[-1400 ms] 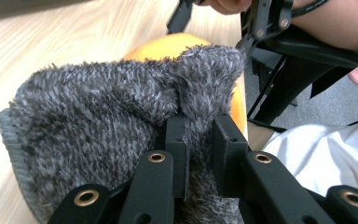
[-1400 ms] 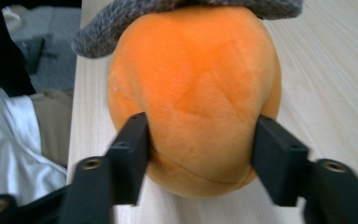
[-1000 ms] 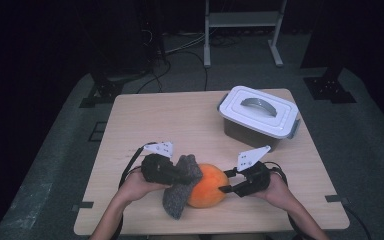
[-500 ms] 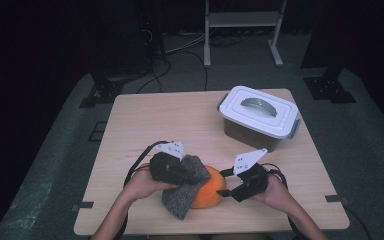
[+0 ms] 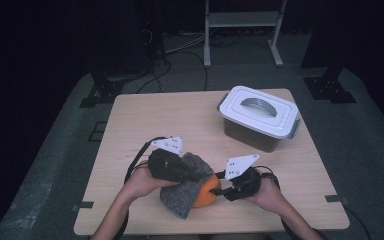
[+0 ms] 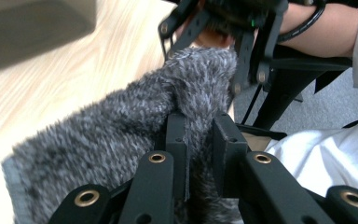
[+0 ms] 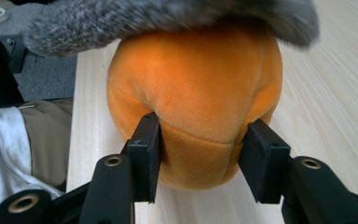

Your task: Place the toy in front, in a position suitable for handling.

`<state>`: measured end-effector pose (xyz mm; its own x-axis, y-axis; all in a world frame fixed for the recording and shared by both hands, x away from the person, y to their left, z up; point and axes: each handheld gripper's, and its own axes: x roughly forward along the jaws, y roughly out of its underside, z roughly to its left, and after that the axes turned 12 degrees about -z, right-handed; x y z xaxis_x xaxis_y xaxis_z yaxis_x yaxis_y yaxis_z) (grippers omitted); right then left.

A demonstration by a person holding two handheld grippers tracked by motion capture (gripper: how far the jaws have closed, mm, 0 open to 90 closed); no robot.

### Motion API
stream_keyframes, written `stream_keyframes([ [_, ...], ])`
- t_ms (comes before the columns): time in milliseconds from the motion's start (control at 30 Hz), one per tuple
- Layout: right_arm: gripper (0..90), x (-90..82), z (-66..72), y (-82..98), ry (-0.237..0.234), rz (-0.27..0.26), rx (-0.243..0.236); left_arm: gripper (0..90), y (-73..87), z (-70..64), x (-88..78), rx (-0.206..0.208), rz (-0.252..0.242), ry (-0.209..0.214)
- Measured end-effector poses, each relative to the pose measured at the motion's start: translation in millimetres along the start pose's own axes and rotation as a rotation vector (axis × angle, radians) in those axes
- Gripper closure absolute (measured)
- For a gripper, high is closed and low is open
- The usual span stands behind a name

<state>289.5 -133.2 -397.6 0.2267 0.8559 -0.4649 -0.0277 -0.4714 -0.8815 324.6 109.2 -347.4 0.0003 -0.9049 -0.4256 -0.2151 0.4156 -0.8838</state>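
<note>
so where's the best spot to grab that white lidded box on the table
Probably the raised grey arched handle on top of the white box's lid, coming straight down from above. It stands clear of the lid in the middle, so a hand-held gripper could close across it; the box itself looks too wide.

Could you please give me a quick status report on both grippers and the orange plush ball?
Left gripper shut on grey fuzzy cloth. Right gripper, jaws just closing, squeezing orange plush ball. Cloth draped over ball; lidded container well apart.

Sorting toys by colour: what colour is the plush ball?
Orange plush ball, best seen in the right gripper view.
</note>
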Motion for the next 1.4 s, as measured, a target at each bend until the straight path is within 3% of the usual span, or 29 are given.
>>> stream_keyframes([
  [33,52.7,-0.2,0.7,-0.6,0.003,0.008,-0.017,78.8,-0.1,0.1,2.2,-0.001,0.004,-0.002],
  [233,55.1,-7.7,-4.2,9.8,0.0,0.018,-0.005,78.9,14.1,8.5,-4.3,-0.046,-0.019,-0.002],
  [400,55.6,-11.6,-8.0,12.2,-0.002,0.013,0.0,78.9,20.4,11.8,-15.9,-0.049,-0.009,-0.049],
  [600,56.2,-9.8,-7.6,5.5,0.009,-0.002,-0.009,78.8,10.8,11.3,-11.6,-0.041,-0.023,-0.062],
  [767,56.4,-6.9,-6.8,1.2,0.017,-0.009,-0.02,78.8,-2.8,13.8,-2.2,-0.022,-0.032,-0.035],
  [1000,56.3,-13.2,-13.3,13.5,0.016,0.008,-0.012,78.9,3.7,18.4,3.0,-0.037,-0.011,-0.032],
  [1133,54.4,-15.4,-19.4,18.0,0.016,0.011,0.022,78.8,11.5,24.0,-2.6,-0.068,-0.031,-0.046],
  [1200,48.0,-14.6,-20.5,17.1,0.013,0.008,0.038,78.8,13.2,25.2,-4.2,-0.077,-0.034,-0.043],
  [1333,28.8,-9.8,-24.7,16.1,-0.035,0.011,0.139,78.8,13.1,21.3,1.9,-0.07,-0.026,-0.028],
  [1400,24.8,-6.7,-26.8,17.1,-0.051,0.012,0.196,78.8,11.8,18.0,9.5,-0.069,-0.027,-0.003],
])
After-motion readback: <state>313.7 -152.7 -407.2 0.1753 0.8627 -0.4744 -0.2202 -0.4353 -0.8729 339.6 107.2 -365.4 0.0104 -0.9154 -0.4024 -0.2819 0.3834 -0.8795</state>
